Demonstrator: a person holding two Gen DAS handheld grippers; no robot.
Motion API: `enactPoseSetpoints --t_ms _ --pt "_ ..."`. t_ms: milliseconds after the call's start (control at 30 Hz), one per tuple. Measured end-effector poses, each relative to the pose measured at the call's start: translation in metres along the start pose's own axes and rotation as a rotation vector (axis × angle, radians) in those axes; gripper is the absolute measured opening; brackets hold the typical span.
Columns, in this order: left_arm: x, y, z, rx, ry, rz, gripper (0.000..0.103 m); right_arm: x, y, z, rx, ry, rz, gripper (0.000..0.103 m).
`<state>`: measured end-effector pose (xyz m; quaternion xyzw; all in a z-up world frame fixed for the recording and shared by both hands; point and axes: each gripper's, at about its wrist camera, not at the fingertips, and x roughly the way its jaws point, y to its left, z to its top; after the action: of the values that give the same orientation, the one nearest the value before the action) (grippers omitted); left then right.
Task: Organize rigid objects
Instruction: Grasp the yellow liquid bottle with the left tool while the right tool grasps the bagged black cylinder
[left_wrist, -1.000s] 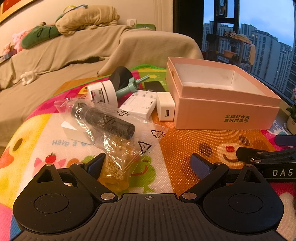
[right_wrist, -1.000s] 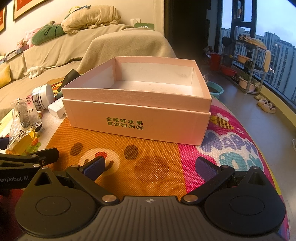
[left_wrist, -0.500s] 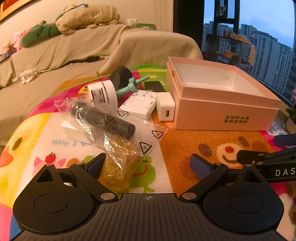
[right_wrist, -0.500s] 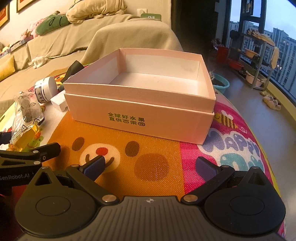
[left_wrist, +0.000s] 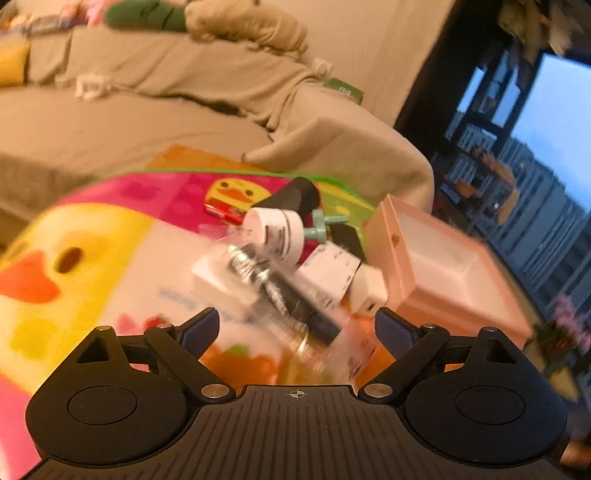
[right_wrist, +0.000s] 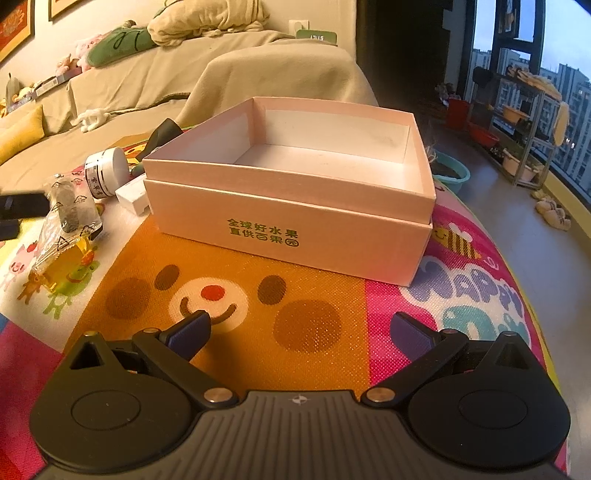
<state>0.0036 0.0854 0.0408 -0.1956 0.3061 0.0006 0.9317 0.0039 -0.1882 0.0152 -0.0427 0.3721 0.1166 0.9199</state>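
2 grippers, left gripper (left_wrist: 297, 326) and right gripper (right_wrist: 301, 332), both spread apart and holding nothing, 1 pink box (right_wrist: 295, 206) at 12 o'clock of right gripper, 1 clear bag (left_wrist: 291, 295) at 12 o'clock of left, 1 white jar (right_wrist: 105, 171) at 10 o'clock.

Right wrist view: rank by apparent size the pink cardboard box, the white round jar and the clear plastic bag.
1. Pink cardboard box, clearly largest.
2. Clear plastic bag.
3. White round jar, though it lies farther away.
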Motion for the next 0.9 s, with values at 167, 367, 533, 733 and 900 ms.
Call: enactPoseSetpoints --t_ms 167,367,533,733,900 --pt "0.030 -0.017 0.007 0.104 -0.048 0.130 0.048 -0.001 -0.001 -0.001 0.004 -0.006 -0.002 0.103" --pt "0.016 -0.028 -0.016 0.304 -0.053 -0.019 0.026 -0.001 -0.001 -0.002 0.008 -0.006 -0.003 0.103" --pt "-0.004 -0.030 -0.028 0.424 0.011 -0.199 0.027 -0.001 0.000 -0.001 0.006 -0.006 -0.006 0.103" --pt "-0.021 -0.021 -0.021 0.465 0.029 -0.115 0.027 -0.001 0.000 -0.001 0.007 -0.006 -0.006 0.103" --pt "0.004 -0.024 -0.025 0.459 0.095 -0.042 0.031 -0.001 0.000 -0.001 0.007 -0.007 -0.007 0.103"
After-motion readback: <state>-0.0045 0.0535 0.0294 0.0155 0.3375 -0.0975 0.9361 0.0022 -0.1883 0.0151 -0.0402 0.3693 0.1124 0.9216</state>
